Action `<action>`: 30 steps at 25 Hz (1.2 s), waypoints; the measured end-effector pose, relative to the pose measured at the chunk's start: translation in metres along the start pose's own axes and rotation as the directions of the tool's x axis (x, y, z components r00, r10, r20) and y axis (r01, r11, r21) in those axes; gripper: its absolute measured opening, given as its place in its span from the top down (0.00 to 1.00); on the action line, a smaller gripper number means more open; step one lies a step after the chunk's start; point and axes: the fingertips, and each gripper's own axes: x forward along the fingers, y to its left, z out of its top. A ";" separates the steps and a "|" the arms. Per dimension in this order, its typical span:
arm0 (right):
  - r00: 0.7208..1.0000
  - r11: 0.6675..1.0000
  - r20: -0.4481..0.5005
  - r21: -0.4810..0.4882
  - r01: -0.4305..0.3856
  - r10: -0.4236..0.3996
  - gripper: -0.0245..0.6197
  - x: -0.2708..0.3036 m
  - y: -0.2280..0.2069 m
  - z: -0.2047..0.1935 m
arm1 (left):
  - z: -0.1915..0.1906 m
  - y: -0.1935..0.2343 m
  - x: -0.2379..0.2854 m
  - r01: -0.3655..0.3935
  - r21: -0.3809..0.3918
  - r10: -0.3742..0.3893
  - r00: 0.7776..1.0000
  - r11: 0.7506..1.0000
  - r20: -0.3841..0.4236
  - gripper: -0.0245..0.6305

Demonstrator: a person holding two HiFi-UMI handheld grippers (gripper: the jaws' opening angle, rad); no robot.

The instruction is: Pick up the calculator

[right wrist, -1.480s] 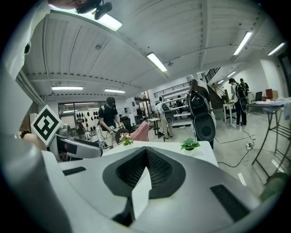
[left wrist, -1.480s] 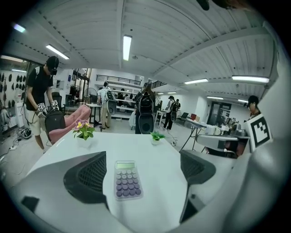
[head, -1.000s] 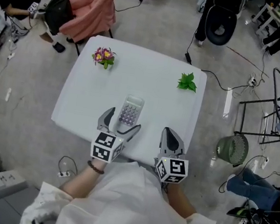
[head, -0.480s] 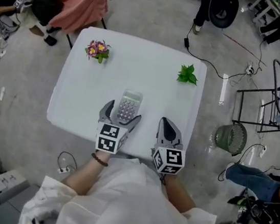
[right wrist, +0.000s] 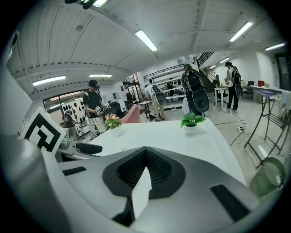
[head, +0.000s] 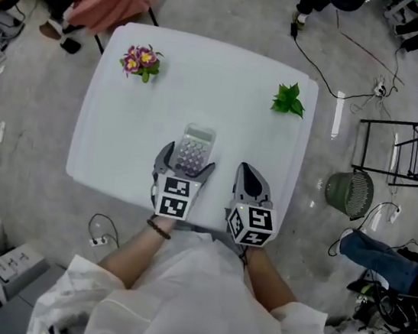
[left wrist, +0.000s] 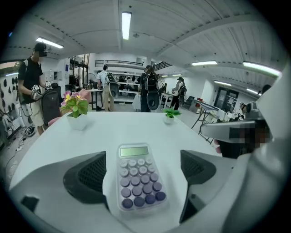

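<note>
White counter (head: 120,142), busy workshop beyond. Calculator (left wrist: 137,179) lies flat near its near edge, between the parted jaws of my left gripper (head: 186,165), not yet clamped or lifted. My right gripper (head: 247,171), jaws together and empty, is beside it.

open tabletop (head: 222,72) between flowers (head: 140,61) and green plant (head: 288,100)

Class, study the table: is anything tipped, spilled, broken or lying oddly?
Nothing stands out. The calculator lies flat and whole on the table, between the open jaws of the left claw. The flower pot and the green plant both stand upright, with no spill.
</note>
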 end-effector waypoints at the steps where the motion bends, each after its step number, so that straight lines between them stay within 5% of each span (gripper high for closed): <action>1: 1.000 1.000 -0.008 -0.002 -0.002 0.002 0.94 0.004 0.001 -0.002 | -0.003 0.002 0.005 -0.004 0.000 0.004 1.000 1.000 -0.013 0.21; 13: 0.998 1.000 -0.067 0.015 0.008 -0.007 0.94 0.039 -0.003 -0.023 | -0.035 0.015 0.048 -0.011 -0.012 0.009 0.989 1.000 -0.150 0.21; 30: 0.996 1.000 -0.092 0.022 0.021 -0.019 0.94 0.053 -0.006 -0.041 | -0.052 0.016 0.072 -0.076 0.028 0.080 0.978 0.997 -0.195 0.21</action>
